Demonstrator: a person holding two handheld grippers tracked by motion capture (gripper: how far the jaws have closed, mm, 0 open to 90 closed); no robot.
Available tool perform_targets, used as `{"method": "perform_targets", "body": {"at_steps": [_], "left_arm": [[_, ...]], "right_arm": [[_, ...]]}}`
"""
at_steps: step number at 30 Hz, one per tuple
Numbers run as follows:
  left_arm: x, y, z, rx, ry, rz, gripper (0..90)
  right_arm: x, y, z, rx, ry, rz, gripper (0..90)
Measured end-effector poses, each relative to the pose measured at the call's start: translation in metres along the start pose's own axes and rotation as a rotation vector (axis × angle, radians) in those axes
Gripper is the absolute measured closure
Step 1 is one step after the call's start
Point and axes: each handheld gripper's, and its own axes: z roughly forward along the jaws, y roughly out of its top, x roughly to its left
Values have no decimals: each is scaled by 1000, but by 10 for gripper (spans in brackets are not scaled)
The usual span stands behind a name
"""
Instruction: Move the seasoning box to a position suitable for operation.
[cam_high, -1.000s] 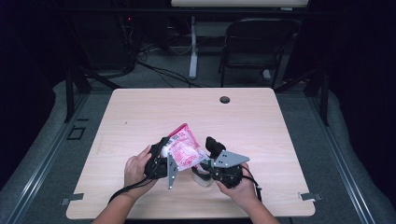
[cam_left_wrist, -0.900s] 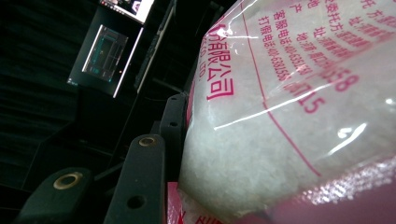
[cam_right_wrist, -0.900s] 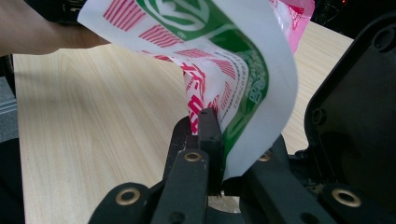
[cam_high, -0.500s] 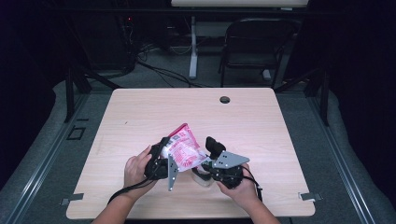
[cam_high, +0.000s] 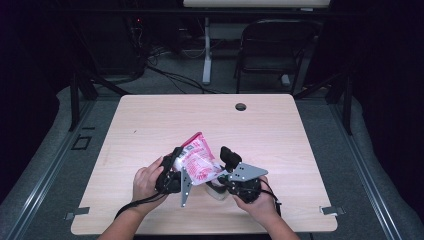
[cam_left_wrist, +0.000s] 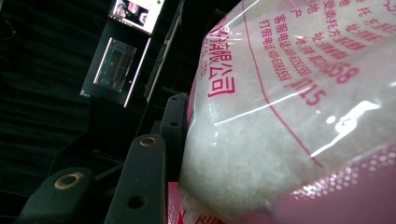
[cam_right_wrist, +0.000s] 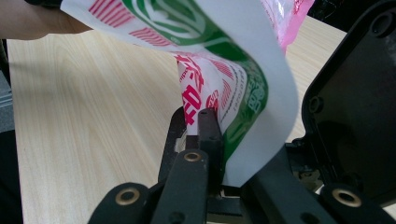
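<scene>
Gripping a pink and white bag (cam_high: 199, 162) from both sides, the left tongs (cam_high: 176, 167) clamp its bulging body. The right tongs (cam_high: 223, 175) pinch its lower edge, above the bench (cam_high: 150, 120).

This looks like a lab or recording room kept dark. A pale wood-grain tabletop (cam_high: 150, 130) with a cable grommet (cam_high: 240, 106) stands on grey carpet (cam_high: 55, 165), ringed by black metal floor rails (cam_high: 45, 175). Beyond it, at twelve o'clock, loose cables (cam_high: 170, 75) trail across the floor beside a white desk leg (cam_high: 206, 50), and a black chair (cam_high: 272, 50) sits at one o'clock. In the left gripper view, lit monitors (cam_left_wrist: 116, 65) glow against black curtains (cam_left_wrist: 37, 93).
</scene>
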Motion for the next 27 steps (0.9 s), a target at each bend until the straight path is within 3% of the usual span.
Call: {"method": "perform_targets", "body": {"at_steps": [5, 27], "left_arm": [[0, 1, -2, 9, 15, 40, 667], [0, 7, -3, -20, 29, 52, 671]], "right_arm": [[-1, 0, 1, 2, -3, -1, 898], [1, -3, -2, 9, -21, -1, 897]]}}
